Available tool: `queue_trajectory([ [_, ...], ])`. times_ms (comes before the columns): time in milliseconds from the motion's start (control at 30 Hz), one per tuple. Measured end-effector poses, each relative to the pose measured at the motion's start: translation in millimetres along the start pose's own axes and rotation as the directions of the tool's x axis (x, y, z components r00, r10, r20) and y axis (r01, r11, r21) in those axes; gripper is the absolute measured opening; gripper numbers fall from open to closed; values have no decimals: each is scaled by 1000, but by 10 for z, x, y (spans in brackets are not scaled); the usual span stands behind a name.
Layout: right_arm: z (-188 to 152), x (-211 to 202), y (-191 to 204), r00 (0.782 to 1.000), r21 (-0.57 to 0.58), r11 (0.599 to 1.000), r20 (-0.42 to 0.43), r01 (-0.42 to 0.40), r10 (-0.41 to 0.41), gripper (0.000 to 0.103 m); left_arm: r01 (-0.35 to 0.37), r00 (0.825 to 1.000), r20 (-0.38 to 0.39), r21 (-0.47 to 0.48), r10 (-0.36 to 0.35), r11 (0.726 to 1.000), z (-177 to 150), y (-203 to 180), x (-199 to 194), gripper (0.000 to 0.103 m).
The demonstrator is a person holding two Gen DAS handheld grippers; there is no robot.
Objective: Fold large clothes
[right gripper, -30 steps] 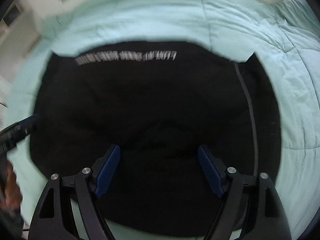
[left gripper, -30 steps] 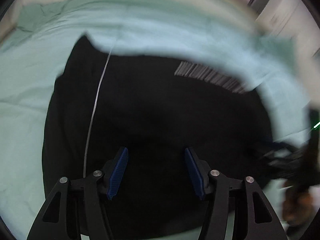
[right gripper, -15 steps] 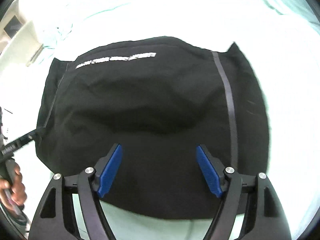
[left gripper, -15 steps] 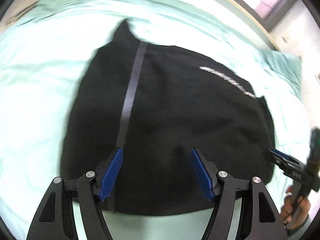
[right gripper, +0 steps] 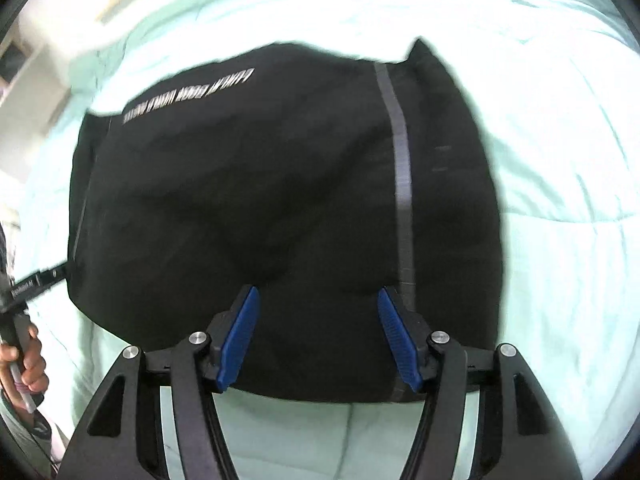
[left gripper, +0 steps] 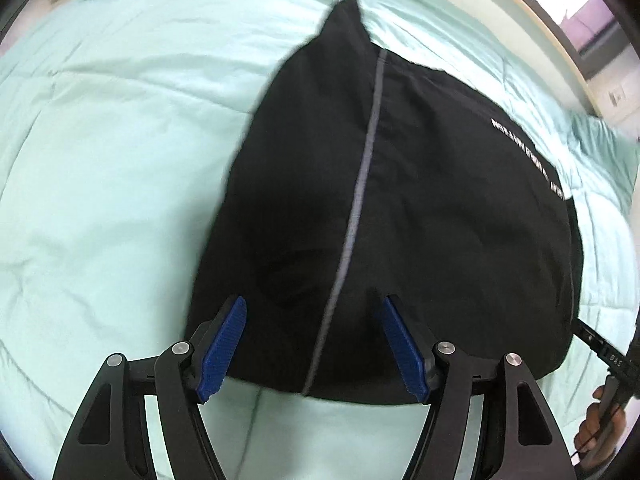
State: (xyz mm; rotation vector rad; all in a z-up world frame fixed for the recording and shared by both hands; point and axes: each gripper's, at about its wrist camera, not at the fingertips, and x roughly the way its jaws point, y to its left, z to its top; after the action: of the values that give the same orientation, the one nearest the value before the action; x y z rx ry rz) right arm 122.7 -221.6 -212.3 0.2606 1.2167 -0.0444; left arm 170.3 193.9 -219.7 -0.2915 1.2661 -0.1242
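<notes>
Mint quilt [left gripper: 100, 168] holds 1 black garment [left gripper: 420, 208], 2 hand-held grippers above

My black folded garment [left gripper: 420, 208] carries one grey stripe [left gripper: 362, 184] and a row of white lettering [right gripper: 188, 94]. It lies on pale mint-green quilted bedding [left gripper: 112, 168]. My gripper pads [left gripper: 224, 344] are ribbed blue.

The white lettering [left gripper: 532, 156] on the black garment [left gripper: 420, 208] is too smeared to read in either view. The garment's near hem is partly covered by the gripper frames. At the left wrist view's right edge, the person's hand [left gripper: 600, 428] is cut off. The room past the mint quilt [right gripper: 560, 160] is blurred.
</notes>
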Motion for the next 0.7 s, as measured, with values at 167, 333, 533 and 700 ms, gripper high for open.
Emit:
queue_trajectory([
  [167, 8, -156, -569, 1000, 169, 986, 30, -11, 6, 67, 29, 1000, 15, -84, -27, 996, 6, 445, -178, 72],
  [333, 127, -219, -1162, 999, 258, 966, 40, -13, 3, 67, 56, 997, 50, -117, -50, 992, 194, 580, -329, 72],
  [533, 441, -89, -1291, 999, 255, 966, 36, -34, 26, 75, 84, 995, 51, -72, -80, 994, 701, 421, -248, 73],
  [700, 608, 120, -1252, 1000, 215, 976, 16, -30, 27, 77, 96, 994, -35, -98, -100, 991, 950, 305, 198, 73],
])
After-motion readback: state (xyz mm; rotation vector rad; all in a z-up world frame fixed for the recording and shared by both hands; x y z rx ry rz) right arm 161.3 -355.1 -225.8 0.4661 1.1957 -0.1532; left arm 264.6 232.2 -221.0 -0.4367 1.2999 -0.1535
